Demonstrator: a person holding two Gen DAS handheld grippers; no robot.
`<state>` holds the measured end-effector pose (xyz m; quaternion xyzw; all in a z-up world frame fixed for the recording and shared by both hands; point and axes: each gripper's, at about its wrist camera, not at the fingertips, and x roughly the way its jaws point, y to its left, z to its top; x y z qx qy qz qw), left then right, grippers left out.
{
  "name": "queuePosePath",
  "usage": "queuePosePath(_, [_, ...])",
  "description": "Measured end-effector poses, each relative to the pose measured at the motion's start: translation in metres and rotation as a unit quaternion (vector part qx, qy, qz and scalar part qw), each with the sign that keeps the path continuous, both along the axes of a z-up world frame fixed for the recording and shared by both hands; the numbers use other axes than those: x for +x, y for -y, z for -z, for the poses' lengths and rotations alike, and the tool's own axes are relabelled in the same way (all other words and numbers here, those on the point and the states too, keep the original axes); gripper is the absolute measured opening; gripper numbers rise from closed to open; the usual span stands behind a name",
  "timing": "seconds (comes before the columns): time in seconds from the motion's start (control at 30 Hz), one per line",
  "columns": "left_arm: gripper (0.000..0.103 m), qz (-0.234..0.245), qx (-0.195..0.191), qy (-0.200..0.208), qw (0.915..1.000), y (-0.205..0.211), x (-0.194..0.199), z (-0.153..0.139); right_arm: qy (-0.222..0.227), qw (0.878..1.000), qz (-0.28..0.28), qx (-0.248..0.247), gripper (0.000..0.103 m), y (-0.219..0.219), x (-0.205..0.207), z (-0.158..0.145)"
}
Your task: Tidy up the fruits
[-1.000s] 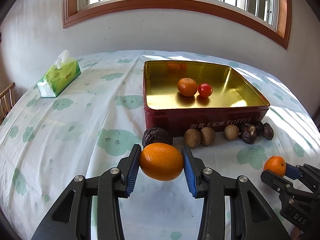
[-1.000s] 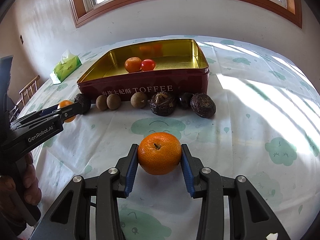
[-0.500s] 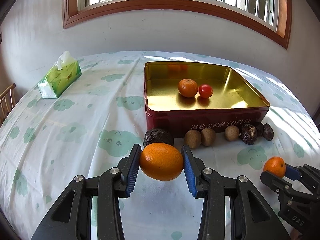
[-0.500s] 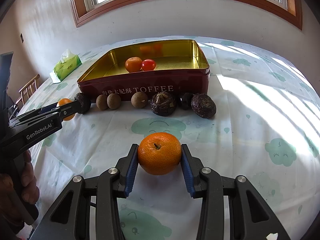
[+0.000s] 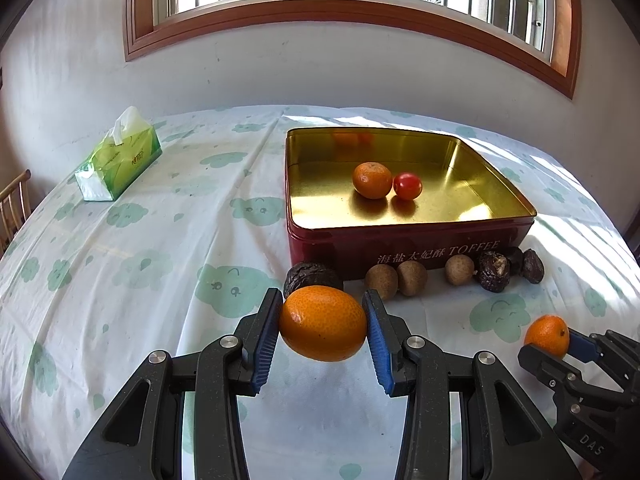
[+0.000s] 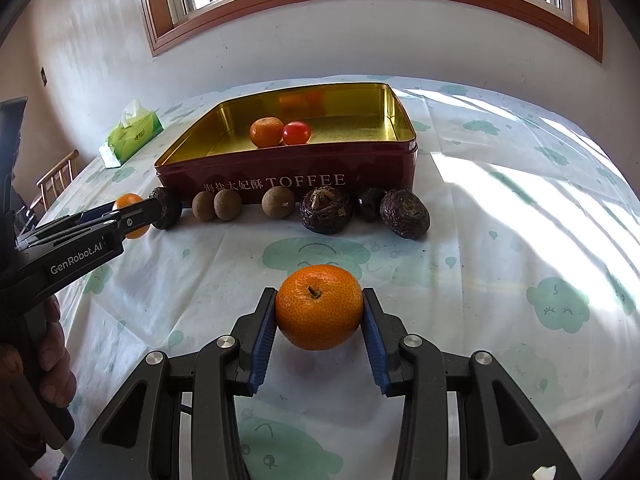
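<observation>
Tangerine (image 6: 319,312) between hand-held gripper (image 6: 319,334) pads

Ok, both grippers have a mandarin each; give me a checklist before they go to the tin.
1. Left gripper shut on left mandarin: ok.
2. Right gripper shut on right mandarin: ok.
3. Tin open, floor space free beside its mandarin and tomato: ok.
4. Longans and dark fruits lined along the tin's front wall, below a lifted path: ok.
5. Grip firmness: cannot tell.
</observation>
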<state>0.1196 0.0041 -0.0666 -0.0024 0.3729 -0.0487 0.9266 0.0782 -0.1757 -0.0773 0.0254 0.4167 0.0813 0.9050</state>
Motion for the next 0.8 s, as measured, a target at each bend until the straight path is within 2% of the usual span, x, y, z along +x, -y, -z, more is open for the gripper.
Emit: queuePosePath(0.8, [0.042,0.004,-0.001,0.000,1.0000,0.0050,0.0006,-0.0043,0.001,1.000,0.001,0.007,0.038,0.0010,-0.0017,-0.0017])
